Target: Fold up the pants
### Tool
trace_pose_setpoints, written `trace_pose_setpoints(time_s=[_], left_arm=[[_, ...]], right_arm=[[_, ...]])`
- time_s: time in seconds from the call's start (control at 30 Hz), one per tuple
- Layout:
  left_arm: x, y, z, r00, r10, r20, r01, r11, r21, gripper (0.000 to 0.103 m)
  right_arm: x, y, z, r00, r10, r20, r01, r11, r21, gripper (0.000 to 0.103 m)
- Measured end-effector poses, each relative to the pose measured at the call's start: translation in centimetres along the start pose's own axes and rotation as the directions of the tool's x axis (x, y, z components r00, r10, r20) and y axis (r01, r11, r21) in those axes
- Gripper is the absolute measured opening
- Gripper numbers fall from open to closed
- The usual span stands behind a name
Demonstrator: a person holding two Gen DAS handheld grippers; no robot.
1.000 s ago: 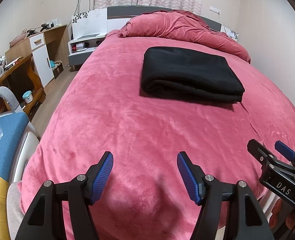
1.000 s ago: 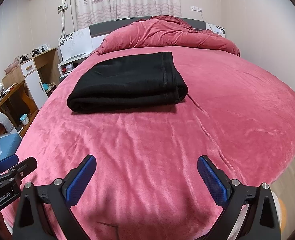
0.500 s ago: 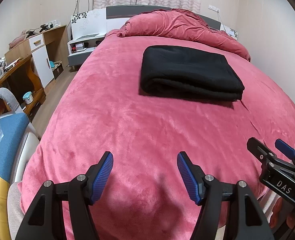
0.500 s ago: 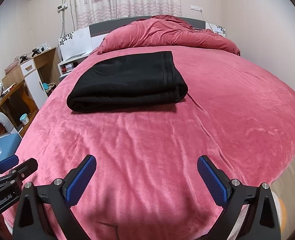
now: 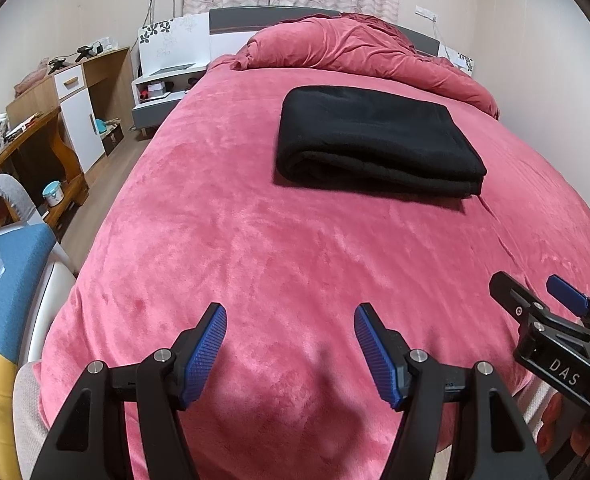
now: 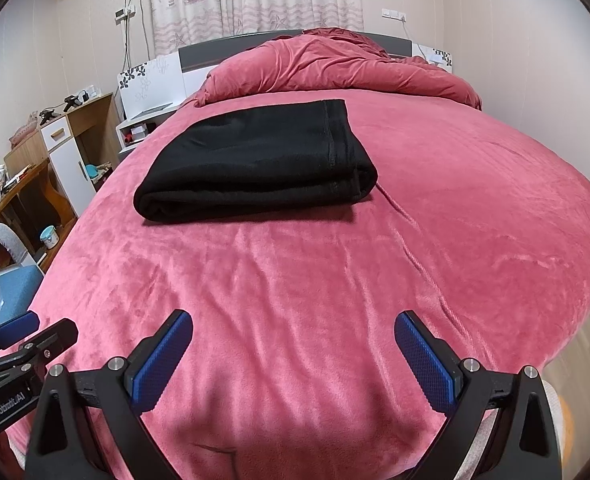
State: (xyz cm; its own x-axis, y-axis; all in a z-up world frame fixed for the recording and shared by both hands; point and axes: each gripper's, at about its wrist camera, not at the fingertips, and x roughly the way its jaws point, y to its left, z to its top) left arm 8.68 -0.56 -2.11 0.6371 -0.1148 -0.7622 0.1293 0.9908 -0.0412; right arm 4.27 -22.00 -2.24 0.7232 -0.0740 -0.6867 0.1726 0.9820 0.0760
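Folding looks finished: black pants (image 5: 375, 140) lying squared at upper centre of bed (image 5: 255, 240). Left claw (image 5: 291, 344) and right claw (image 6: 293, 354) wide, empty; only withdrawal left.

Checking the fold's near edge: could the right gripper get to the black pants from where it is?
Probably yes. The right gripper is open and empty, and only bare pink bedspread lies between it and the folded black pants. Nothing blocks the way, though it must travel forward.
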Motion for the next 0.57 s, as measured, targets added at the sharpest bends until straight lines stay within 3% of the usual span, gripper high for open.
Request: trace_pose_setpoints(time_s=[0.57], left_arm=[[1.4, -0.2, -0.3, 0.999, 0.013, -0.039, -0.014, 1.0, -0.003, 0.068]], right_arm=[[1.0, -0.6, -0.2, 0.999, -0.001, -0.035, 0.002, 1.0, 0.023, 0.101]])
